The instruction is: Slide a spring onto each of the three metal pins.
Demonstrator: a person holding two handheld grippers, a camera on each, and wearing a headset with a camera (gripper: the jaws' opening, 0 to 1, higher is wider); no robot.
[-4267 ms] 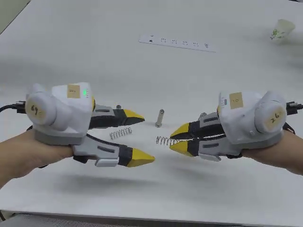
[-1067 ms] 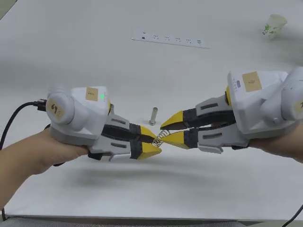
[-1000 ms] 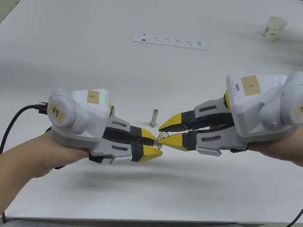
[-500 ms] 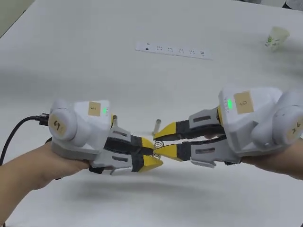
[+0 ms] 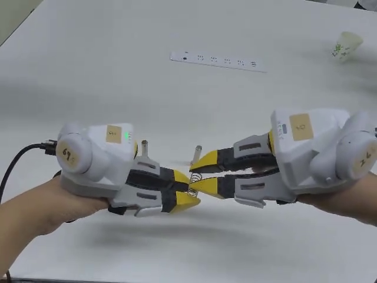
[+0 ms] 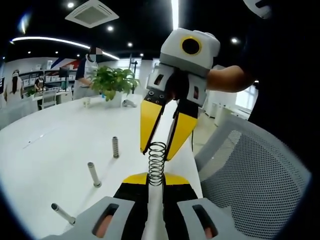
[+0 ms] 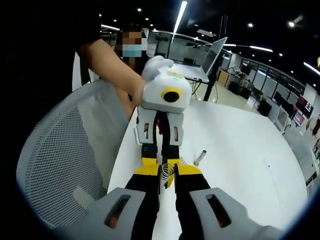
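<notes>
Tips are nose to nose now, just above the white table (image 5: 118, 76). A few seconds back the two tools were well apart. The left gripper (image 6: 150, 180) gaped wide and held nothing, while the right gripper (image 7: 167, 172) alone carried the thin coiled steel-wire spring (image 6: 156, 162) low over the top. Since then the person has brought them together, and over the last second they have barely shifted.

Looking along the left gripper, its yellow-tipped jaws are drawn in close at the near end of the spring. A pale strip runs back between them, and I cannot tell whether that is a pin or only table showing through. The right gripper's jaws pinch the far coils from either side. So the spring hangs in the air between the two tools, clear of the table.

One short grey metal pin (image 5: 144, 146) sits bare just behind the left gripper. A second pin (image 5: 197, 154) sits bare just beyond the meeting tips. A third pin (image 6: 115, 147), farther off in the left gripper view, looks ribbed, as if it may already wear a spring, but it is too small to be sure.

I read this as a hand-over or a re-grip. At least two pins look left to do.
</notes>
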